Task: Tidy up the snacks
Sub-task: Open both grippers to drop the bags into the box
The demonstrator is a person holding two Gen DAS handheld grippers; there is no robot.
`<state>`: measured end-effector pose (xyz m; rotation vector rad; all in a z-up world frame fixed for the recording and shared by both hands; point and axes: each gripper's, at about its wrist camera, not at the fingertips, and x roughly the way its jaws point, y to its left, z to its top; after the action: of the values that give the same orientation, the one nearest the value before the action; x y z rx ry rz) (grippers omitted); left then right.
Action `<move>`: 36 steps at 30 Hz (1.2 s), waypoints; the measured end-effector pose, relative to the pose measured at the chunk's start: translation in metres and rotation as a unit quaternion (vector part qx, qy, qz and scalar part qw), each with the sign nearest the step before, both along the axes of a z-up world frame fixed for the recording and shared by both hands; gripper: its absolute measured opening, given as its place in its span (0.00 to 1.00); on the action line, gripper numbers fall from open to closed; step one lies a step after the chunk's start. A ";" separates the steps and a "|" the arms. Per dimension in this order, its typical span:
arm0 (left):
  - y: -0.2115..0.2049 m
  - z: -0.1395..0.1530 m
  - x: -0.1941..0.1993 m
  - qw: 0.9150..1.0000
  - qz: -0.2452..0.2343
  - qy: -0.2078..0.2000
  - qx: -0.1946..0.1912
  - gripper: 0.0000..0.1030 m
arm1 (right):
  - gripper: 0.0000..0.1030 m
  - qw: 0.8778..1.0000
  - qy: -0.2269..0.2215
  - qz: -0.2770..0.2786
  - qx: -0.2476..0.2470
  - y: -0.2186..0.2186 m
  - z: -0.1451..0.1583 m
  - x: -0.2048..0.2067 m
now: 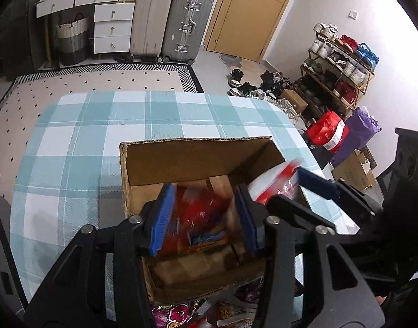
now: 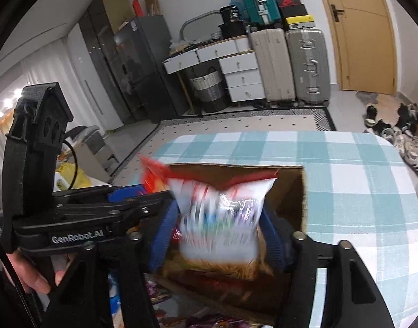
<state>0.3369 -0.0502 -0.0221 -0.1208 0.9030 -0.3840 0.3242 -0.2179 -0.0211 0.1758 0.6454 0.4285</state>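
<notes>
An open cardboard box (image 1: 198, 161) stands on the checked tablecloth; it also shows in the right wrist view (image 2: 291, 191). My left gripper (image 1: 203, 218) is over the box, its blue pads either side of a blurred red snack bag (image 1: 200, 218) that looks to be dropping inside. My right gripper (image 2: 217, 227) holds a white and red snack bag (image 2: 222, 210) between its pads above the box. That bag (image 1: 274, 183) and right gripper (image 1: 315, 183) show at the box's right side in the left wrist view. The left gripper (image 2: 132, 194) shows in the right wrist view.
More snack packets (image 1: 181, 314) lie at the near table edge below the box. The table with the blue checked cloth (image 1: 99, 125) stretches beyond the box. Suitcases (image 1: 170, 19), drawers, a shoe rack (image 1: 337, 71) and a door stand around the room.
</notes>
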 end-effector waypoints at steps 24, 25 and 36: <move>0.018 0.039 -0.080 0.998 0.024 -0.051 0.023 0.66 | 0.71 0.999 -0.047 -0.004 0.005 -0.007 0.028 -0.071; 0.020 0.041 -0.085 0.998 0.028 -0.055 0.026 0.68 | 0.71 0.999 -0.048 -0.004 0.005 -0.007 0.028 -0.076; 0.045 0.048 -0.146 0.994 0.064 -0.073 0.046 0.79 | 0.82 0.998 -0.065 0.000 0.010 -0.001 0.030 -0.132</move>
<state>0.1911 -0.0052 0.0259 -0.0634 0.7623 -0.2285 0.1924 -0.2188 0.0085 0.1656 0.5128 0.4436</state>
